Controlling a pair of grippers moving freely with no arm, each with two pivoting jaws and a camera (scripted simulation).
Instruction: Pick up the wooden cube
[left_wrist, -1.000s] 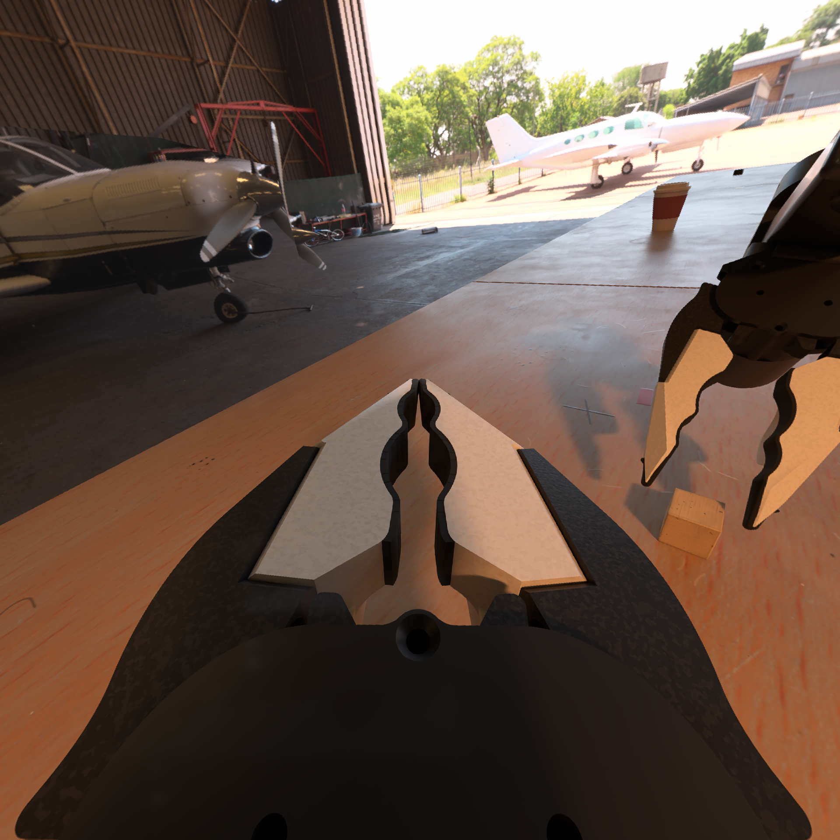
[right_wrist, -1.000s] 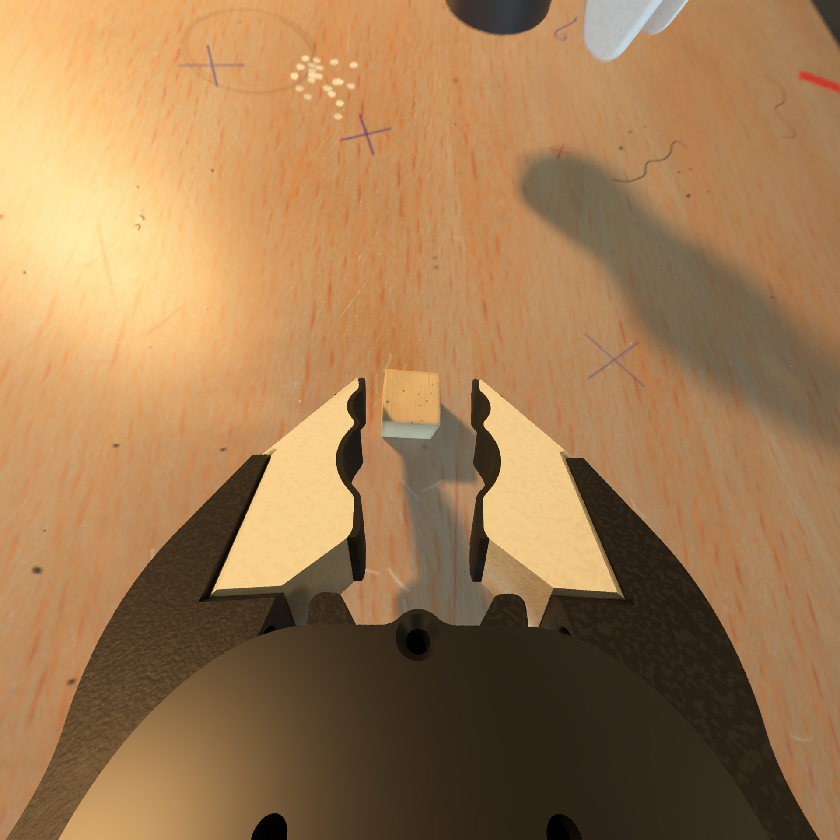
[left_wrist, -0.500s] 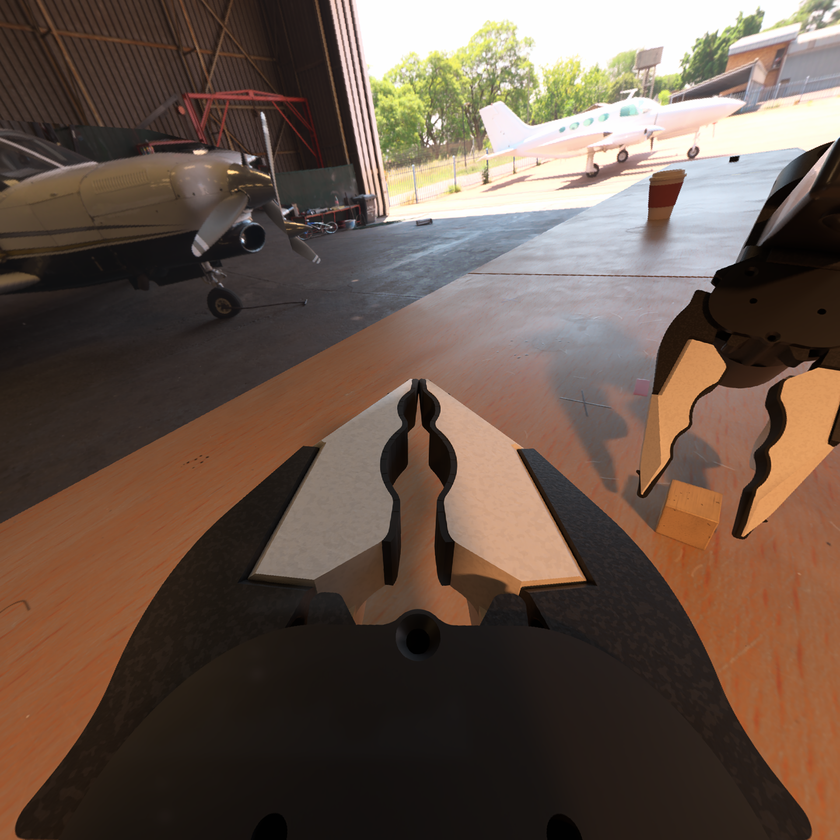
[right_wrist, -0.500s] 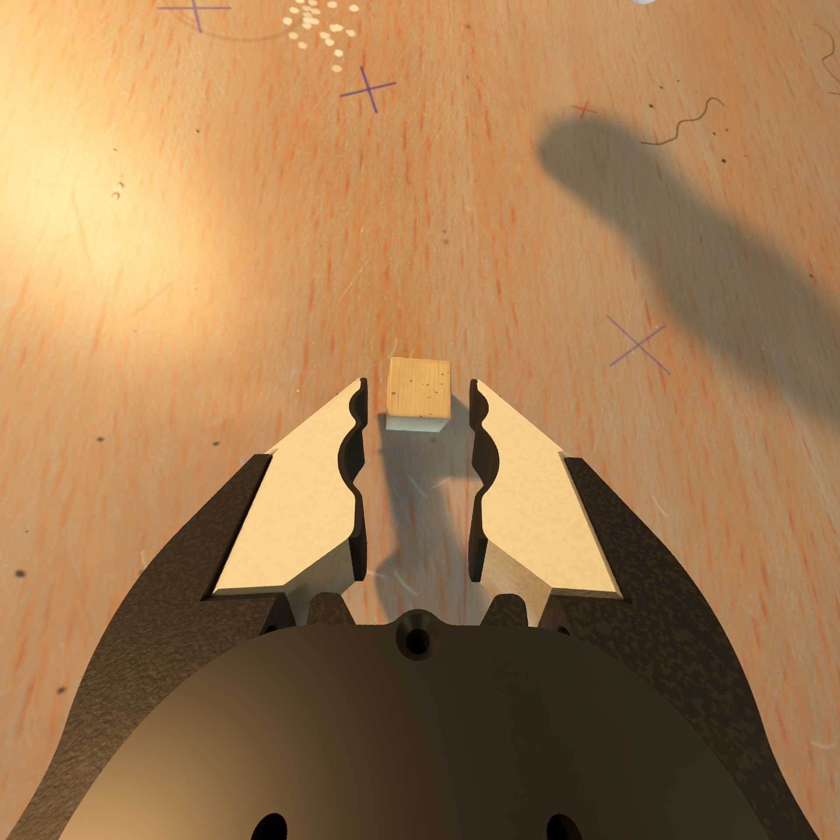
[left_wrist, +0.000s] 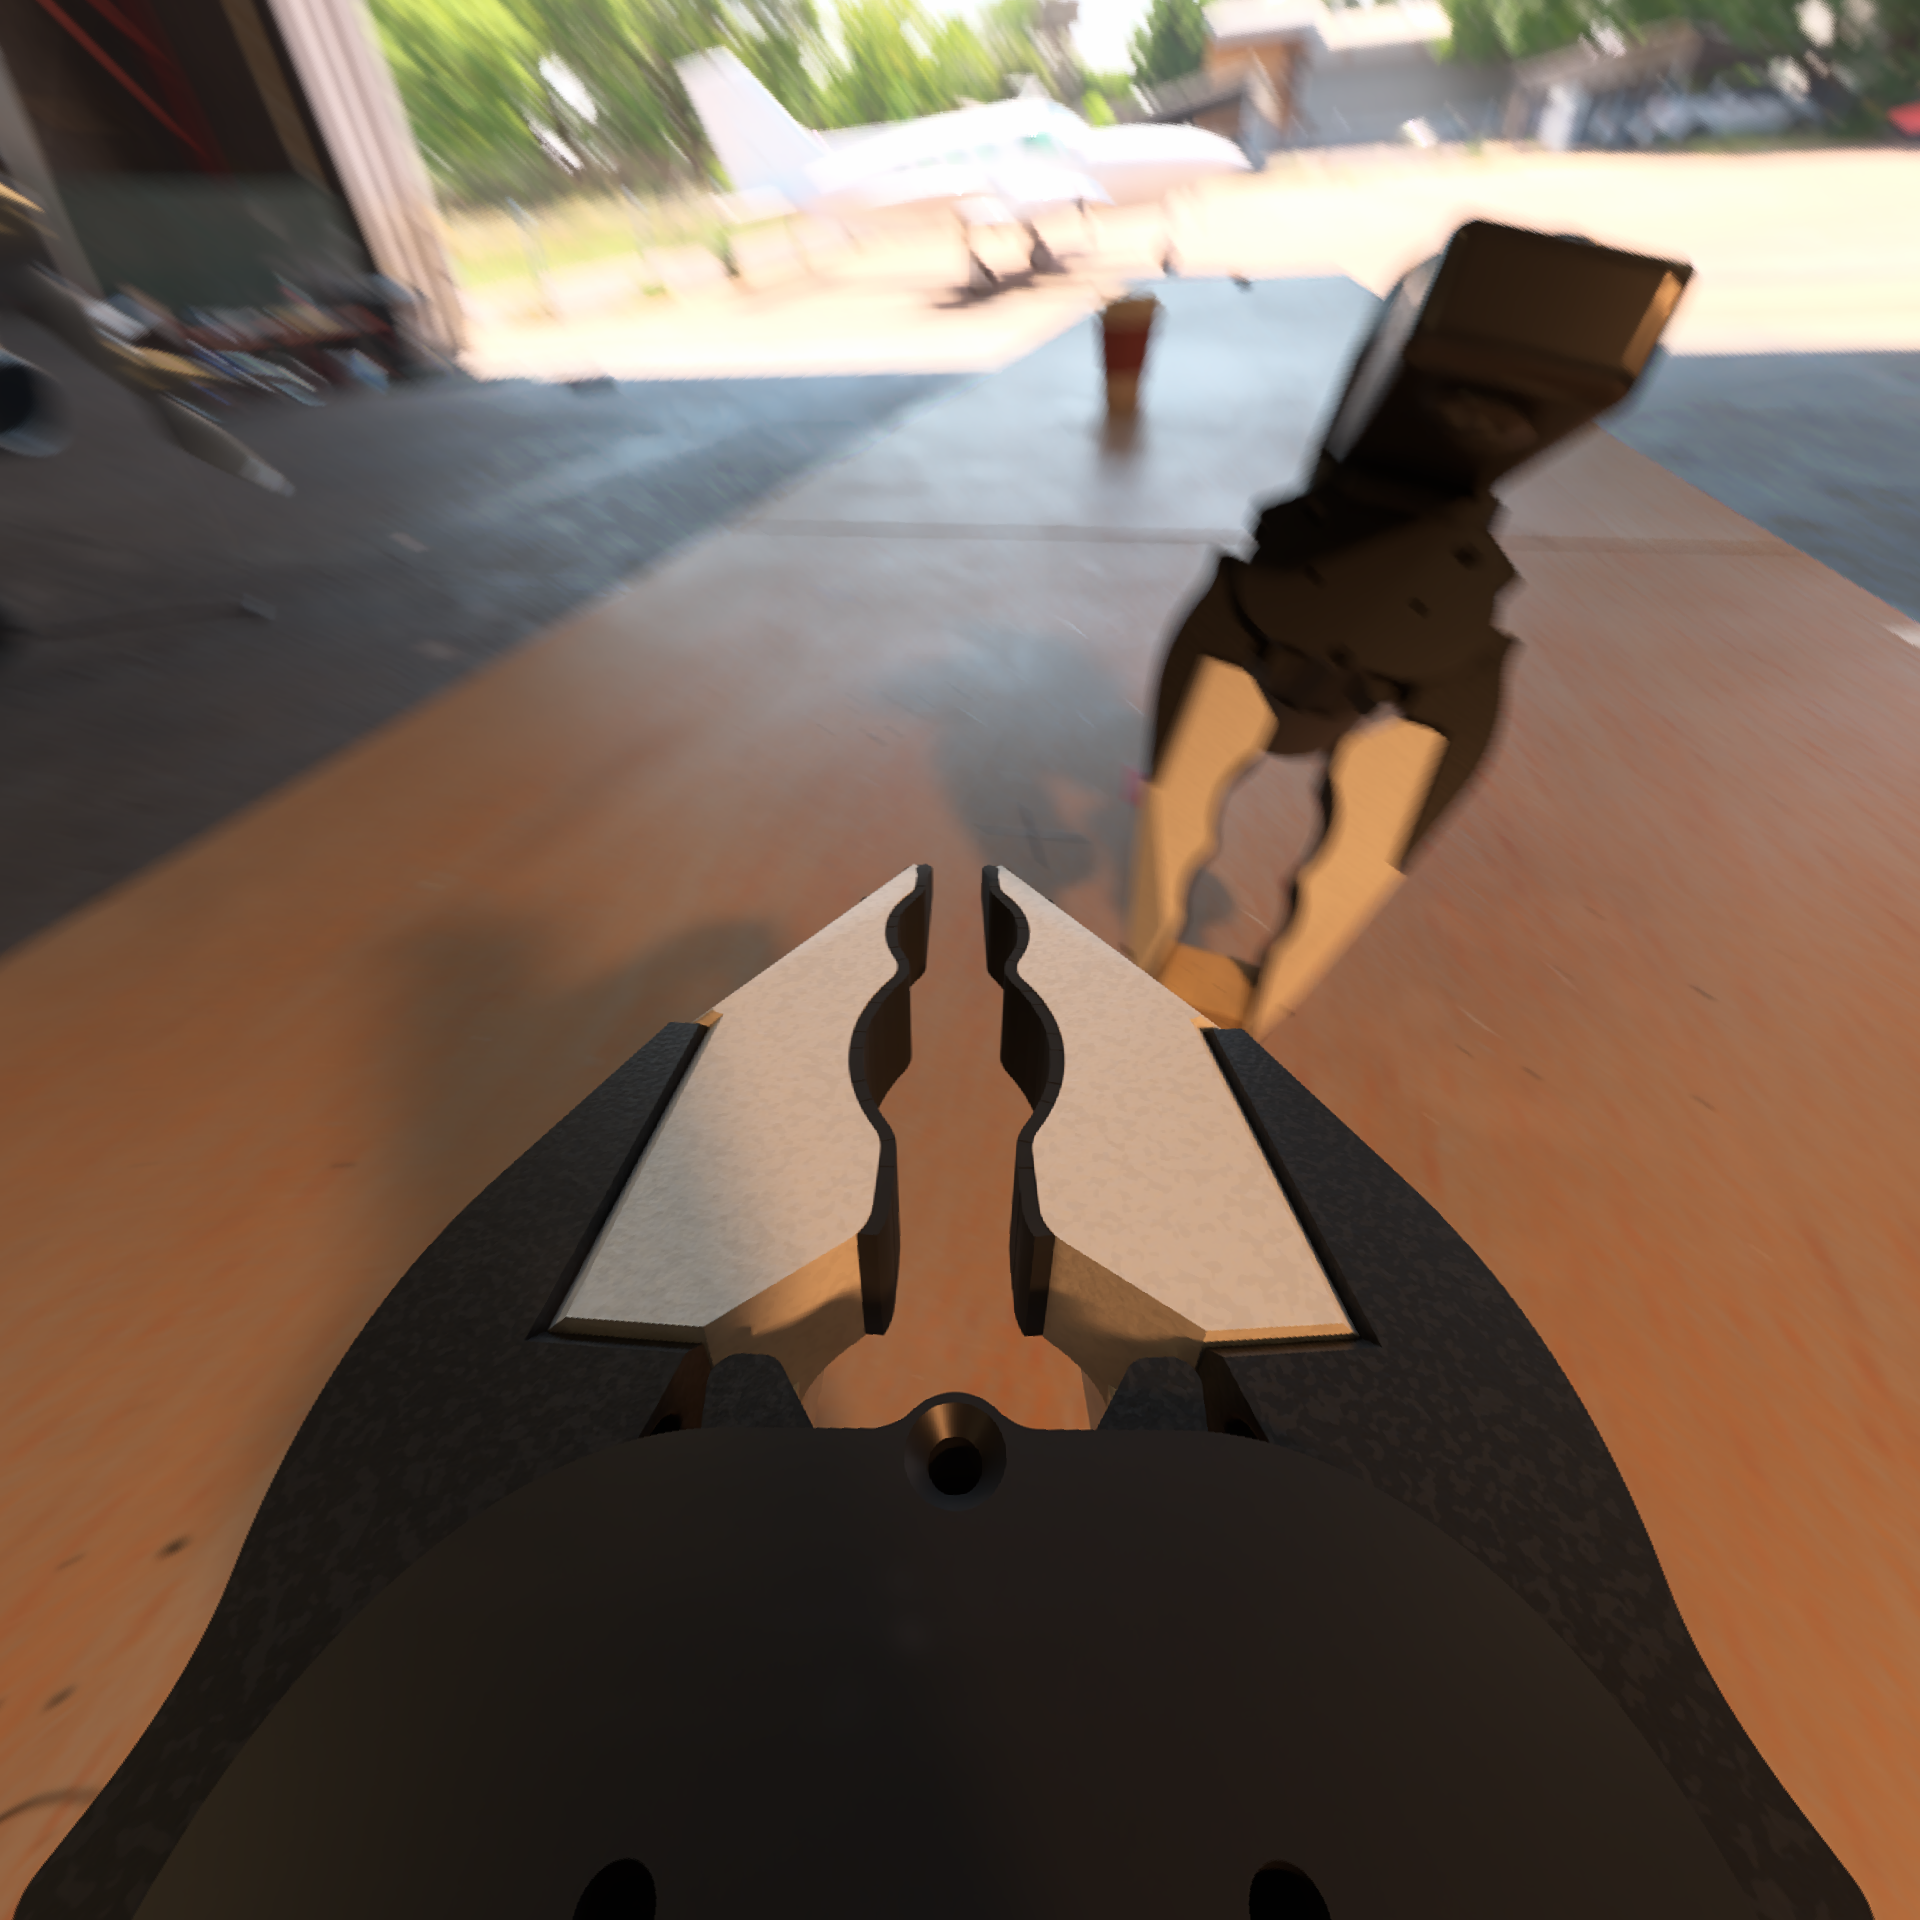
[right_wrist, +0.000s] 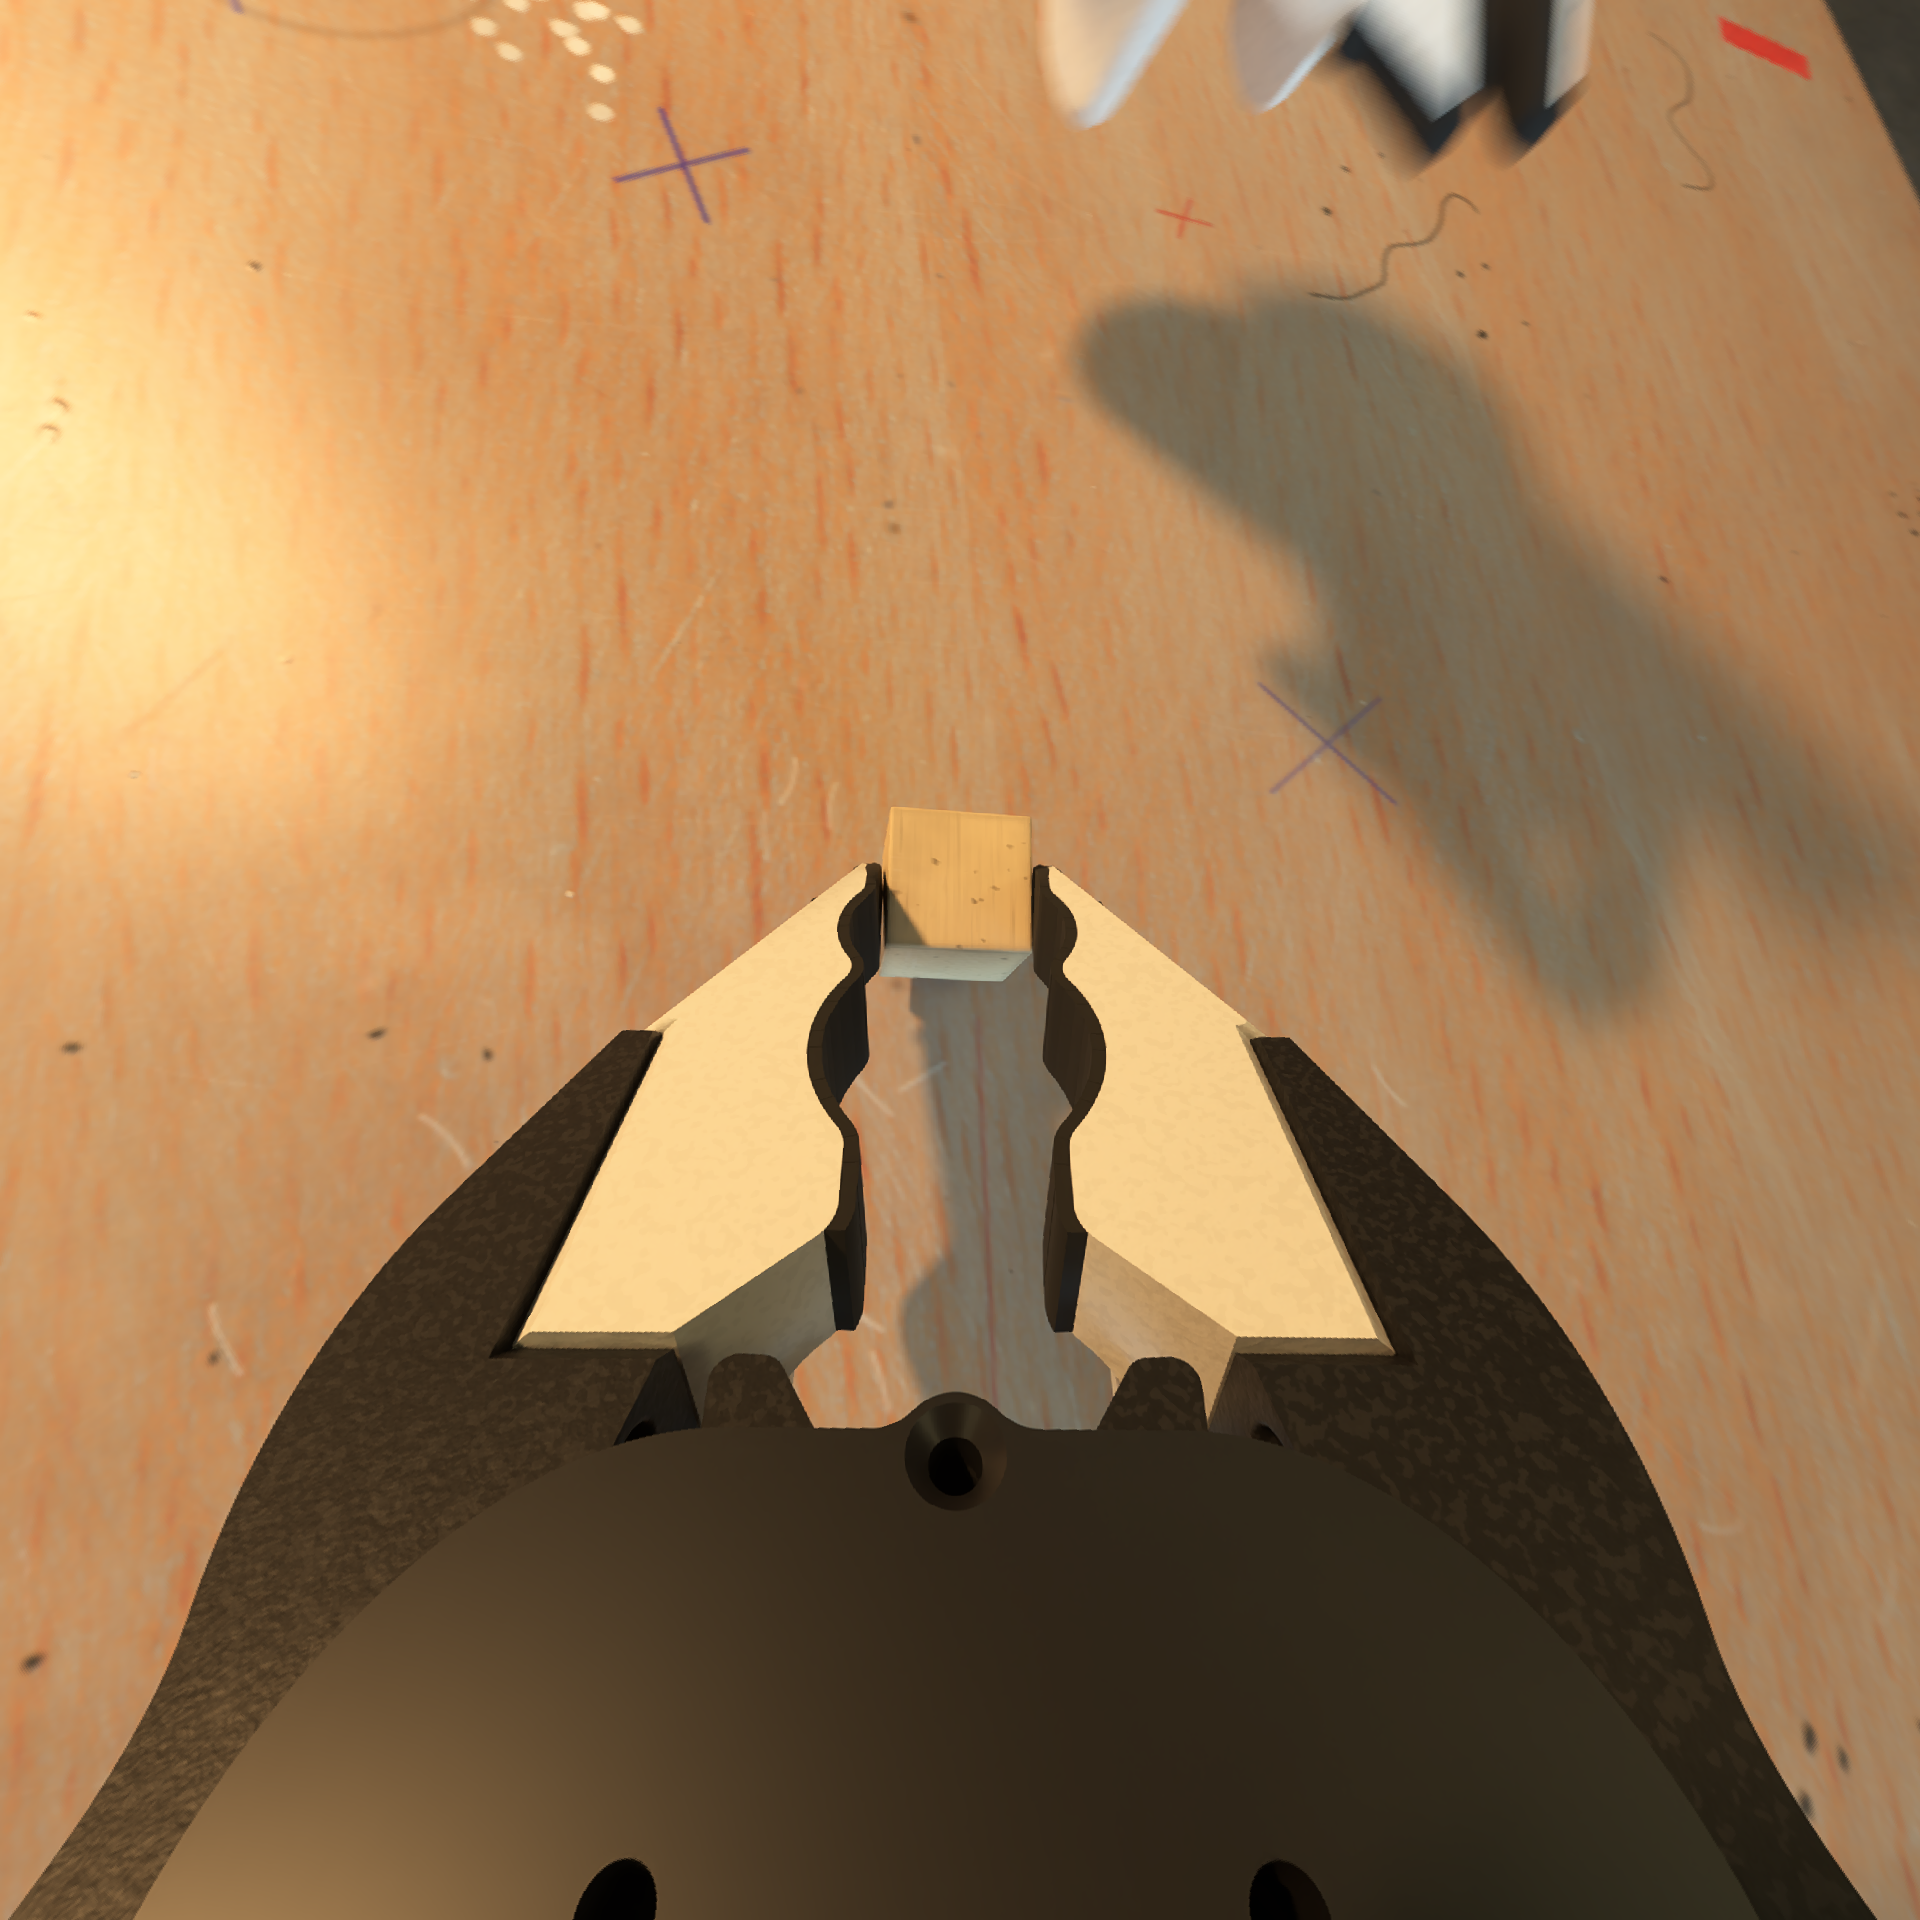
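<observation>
The small wooden cube (right_wrist: 956, 894) is pinched between the tips of my right gripper (right_wrist: 956, 878), which is shut on it at or just above the wooden table (right_wrist: 520, 623). I cannot tell whether the cube is off the surface. In the left wrist view the right gripper (left_wrist: 1210, 992) points steeply down with the cube (left_wrist: 1205, 982) between its fingertips, just right of my left fingers. My left gripper (left_wrist: 953, 883) is empty, its jaws a narrow gap apart, low over the table. It also shows blurred at the top of the right wrist view (right_wrist: 1172, 109).
A red and tan paper cup (left_wrist: 1127, 348) stands at the far end of the table. The table's left edge (left_wrist: 416, 727) drops off to dark hangar floor. Pen crosses and scratches mark the wood. A white aeroplane (left_wrist: 987, 171) stands far outside.
My right jaws have closed onto the cube. My left gripper has swung quickly toward the right gripper, blurring its view, and its jaws have parted slightly.
</observation>
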